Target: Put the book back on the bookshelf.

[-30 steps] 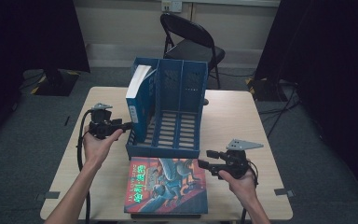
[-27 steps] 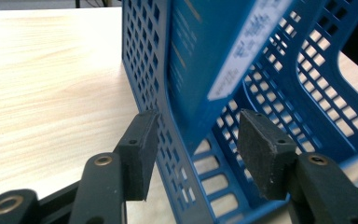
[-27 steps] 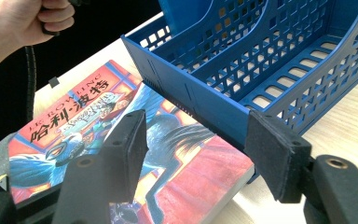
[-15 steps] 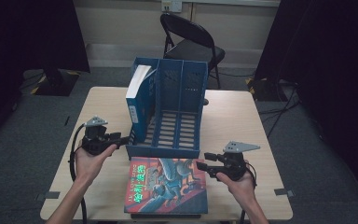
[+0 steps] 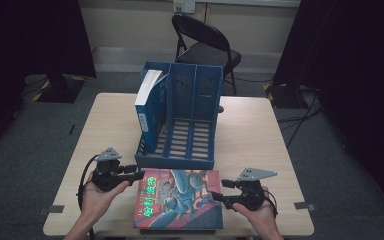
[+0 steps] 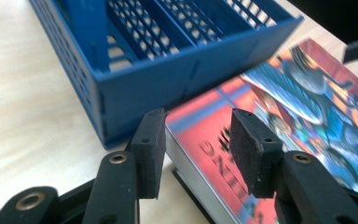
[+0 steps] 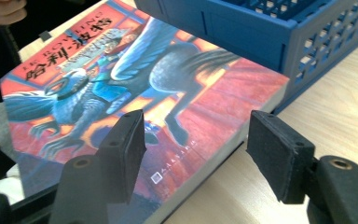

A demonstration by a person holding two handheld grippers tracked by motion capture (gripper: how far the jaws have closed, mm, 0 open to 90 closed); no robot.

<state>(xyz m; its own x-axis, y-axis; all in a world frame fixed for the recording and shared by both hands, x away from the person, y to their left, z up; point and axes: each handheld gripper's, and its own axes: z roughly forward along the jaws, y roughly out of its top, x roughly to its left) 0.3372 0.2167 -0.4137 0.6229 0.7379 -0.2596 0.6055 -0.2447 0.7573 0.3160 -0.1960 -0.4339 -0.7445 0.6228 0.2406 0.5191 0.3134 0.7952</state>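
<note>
Now the book lies flat, cover up, on the near edge of the counter, its far long edge just beside, perhaps touching, the front wall of the blue file rack, which already holds one upright volume in its left compartment. Seen from above, the book's long axis runs left to right across the counter, so each short end faces one hand. The left gripper sits at the book's far-left corner, by the spine, and its own view shows the jaws parted around that corner, one pad out over the bare wood beside the spine and the other over the cover, neither pressing; they have just been closing, with the corner between them but not yet pinched. The right gripper comes in level at the right end, and in its own view the page edge and near corner lie between its pads, again without contact; those jaws have just been opening, so it too is released. Both hands are about equally near, one at each end. Judging from this, the coming move turns on sliding each pair over the book's thickness from opposite ends, so it can be lifted and stood up.
</note>
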